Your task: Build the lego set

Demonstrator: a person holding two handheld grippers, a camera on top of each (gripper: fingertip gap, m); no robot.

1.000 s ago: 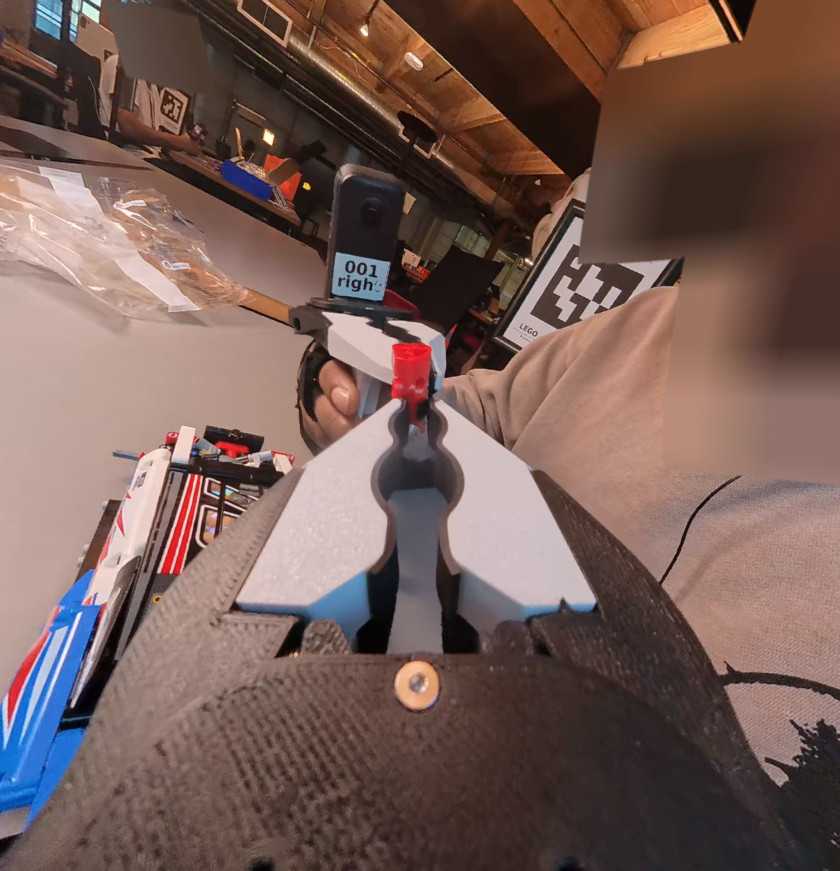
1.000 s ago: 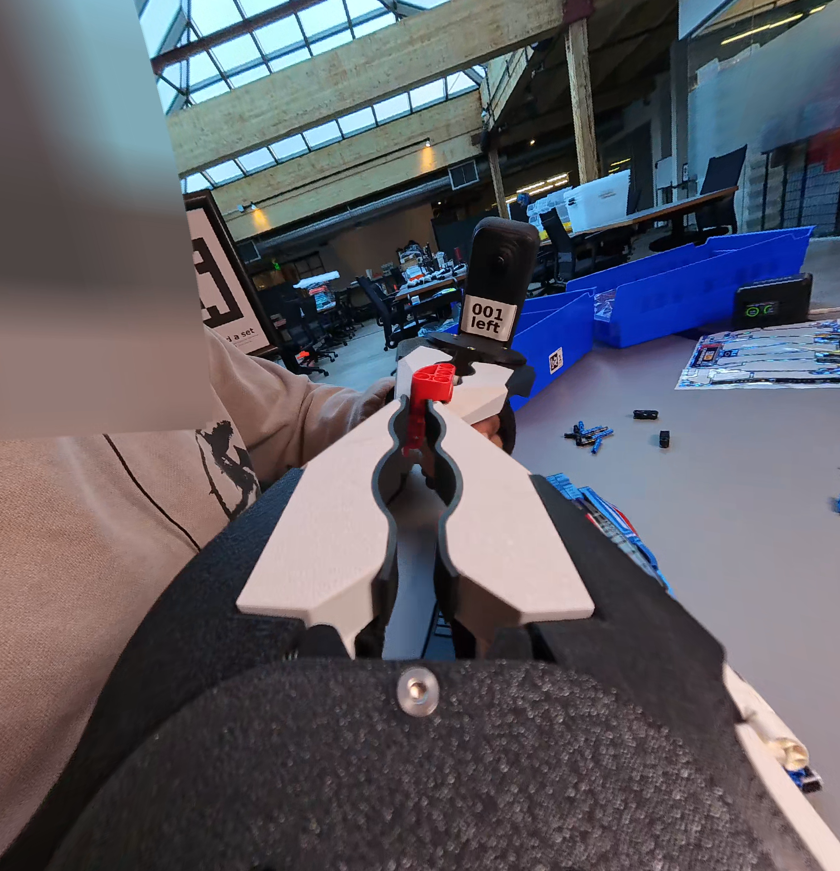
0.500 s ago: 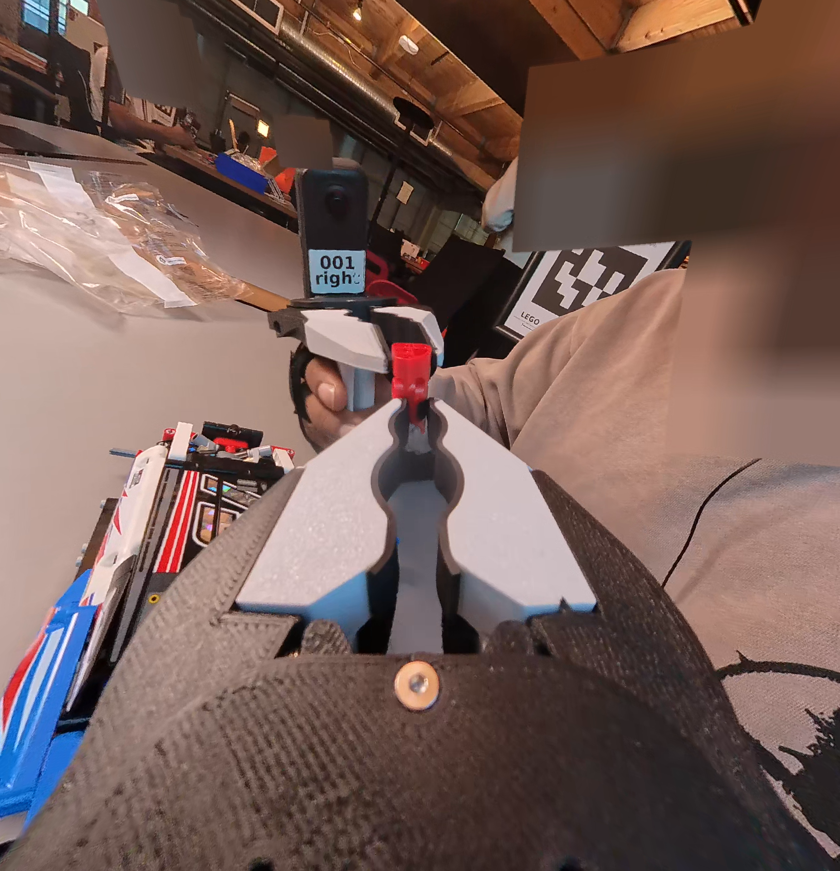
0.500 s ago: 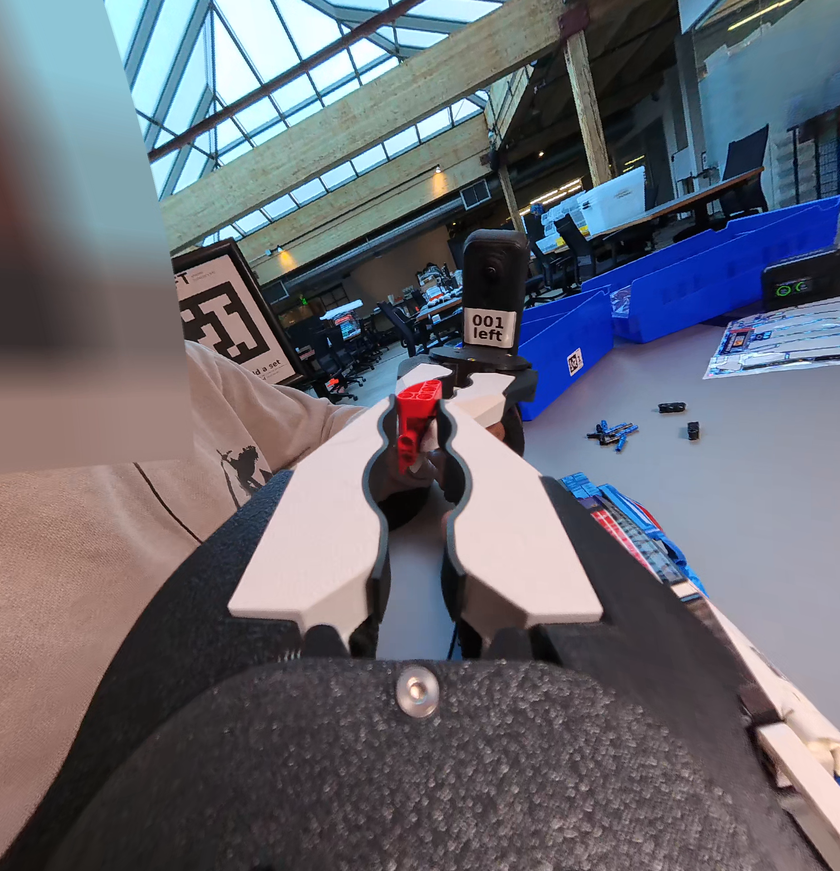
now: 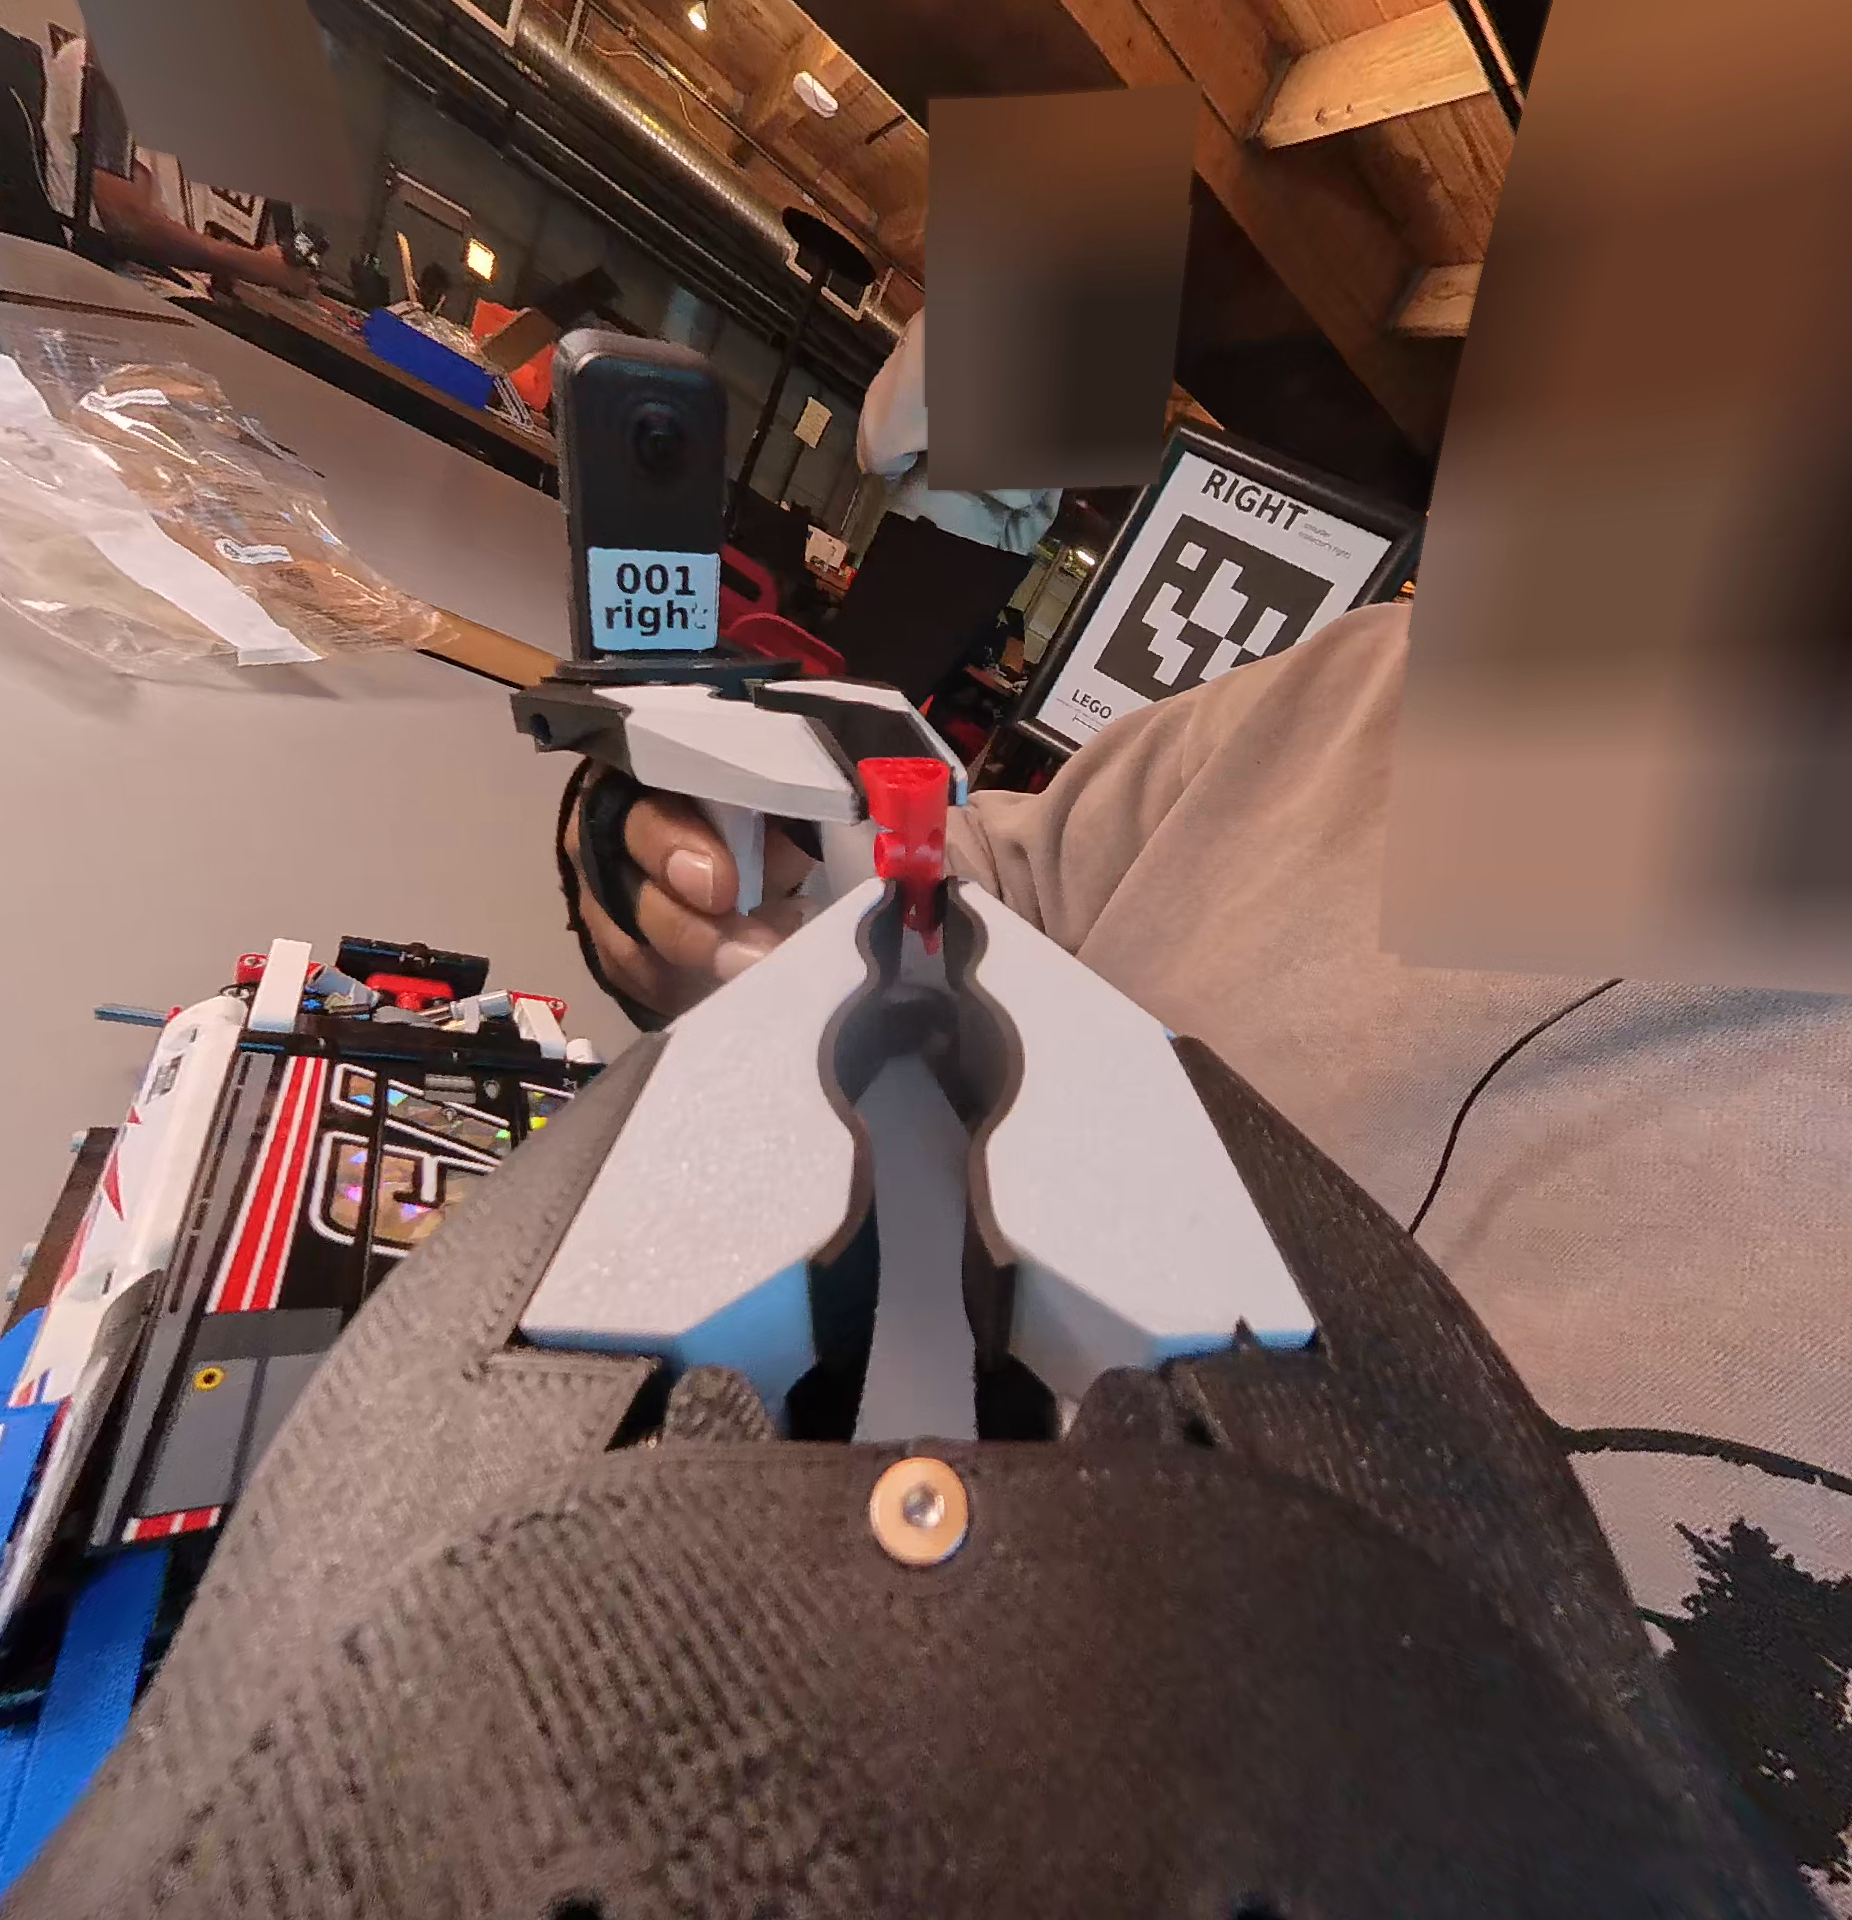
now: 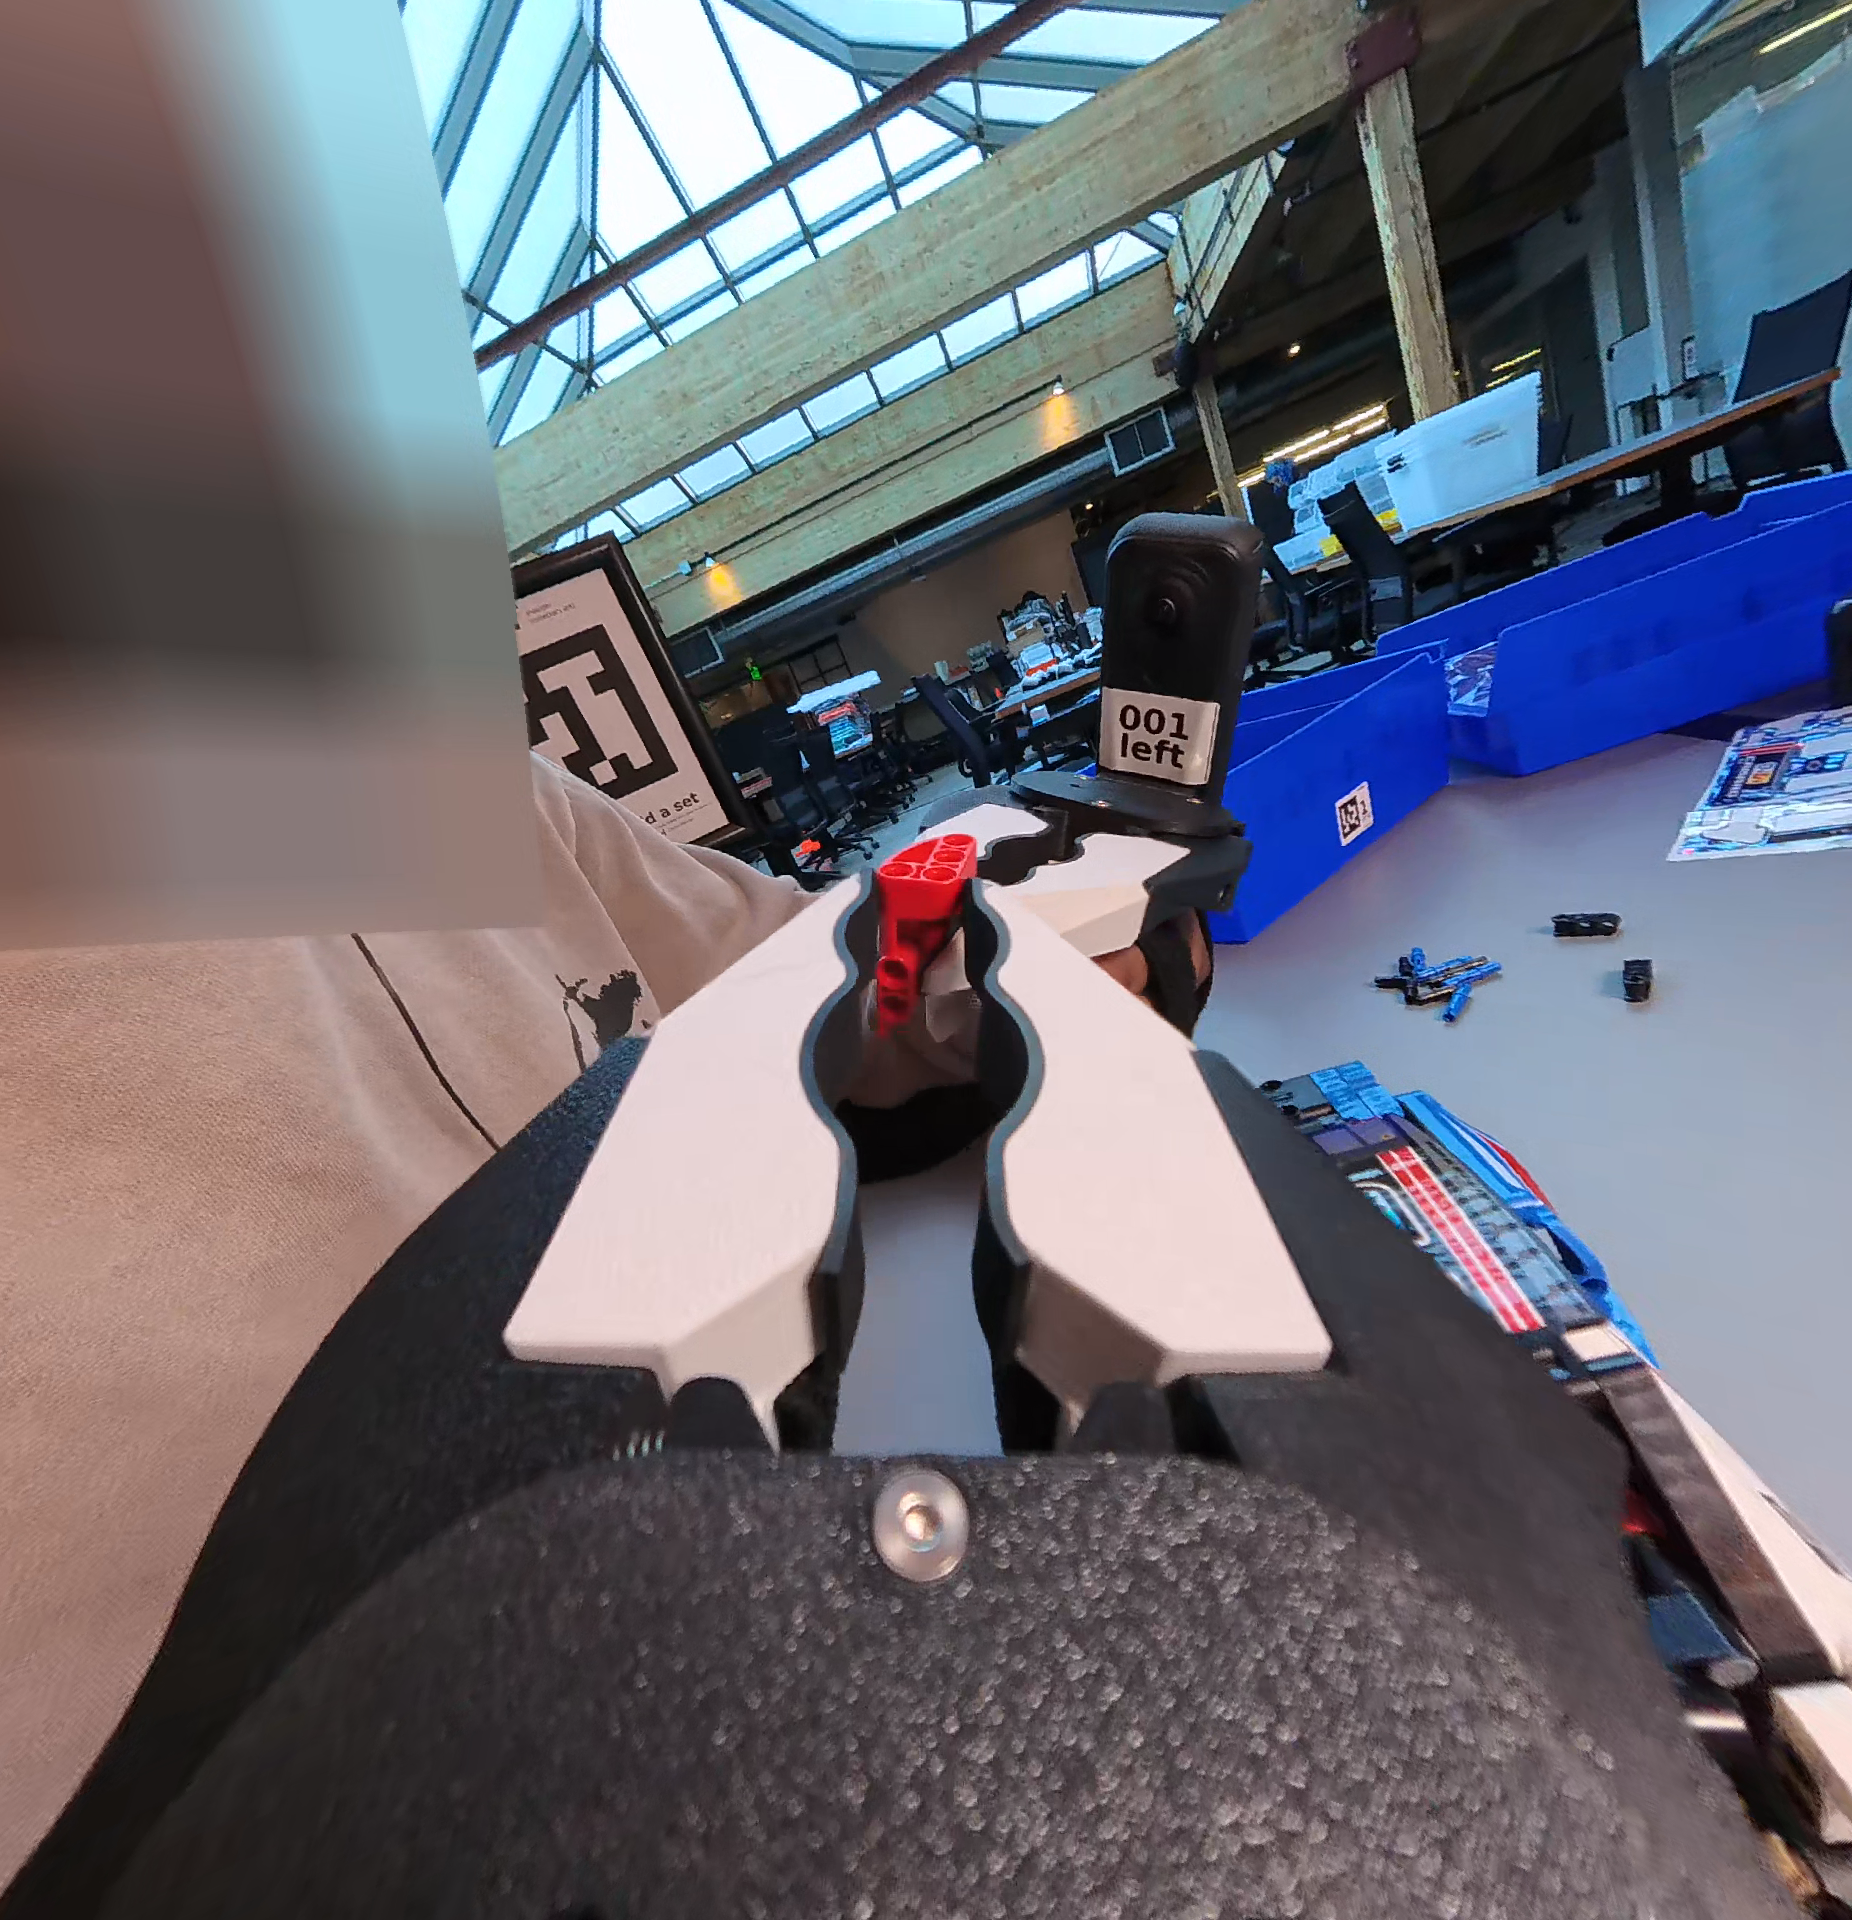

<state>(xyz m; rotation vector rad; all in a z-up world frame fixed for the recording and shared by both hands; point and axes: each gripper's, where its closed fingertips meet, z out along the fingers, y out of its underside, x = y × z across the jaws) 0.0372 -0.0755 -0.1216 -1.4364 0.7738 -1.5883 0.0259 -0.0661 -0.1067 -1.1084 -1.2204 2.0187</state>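
Note:
A small red lego piece (image 5: 904, 821) is held up in the air between my two grippers, which face each other tip to tip. My left gripper (image 5: 917, 899) is shut on its lower end. My right gripper (image 6: 917, 899) is shut on the same red piece (image 6: 922, 904), whose holed triangular top shows. The right gripper also shows in the left wrist view (image 5: 880, 774), and the left gripper in the right wrist view (image 6: 1047, 868). The partly built car model (image 5: 309, 1143), black, white, red and blue, lies on the grey table below; it also shows in the right wrist view (image 6: 1441, 1195).
Loose blue and black small pieces (image 6: 1436, 977) and an instruction booklet (image 6: 1784, 790) lie on the table, with blue bins (image 6: 1337, 769) behind. Clear plastic bags (image 5: 153, 540) lie at the far left. A framed marker sign (image 5: 1234, 603) stands beside a person's beige sleeve (image 5: 1213, 831). My left and right fingertips are right by each other.
Both grippers stay shut on the red piece. The right gripper has swung leftward and turned in the left wrist view; the red piece now shows its triangular top in the right wrist view.

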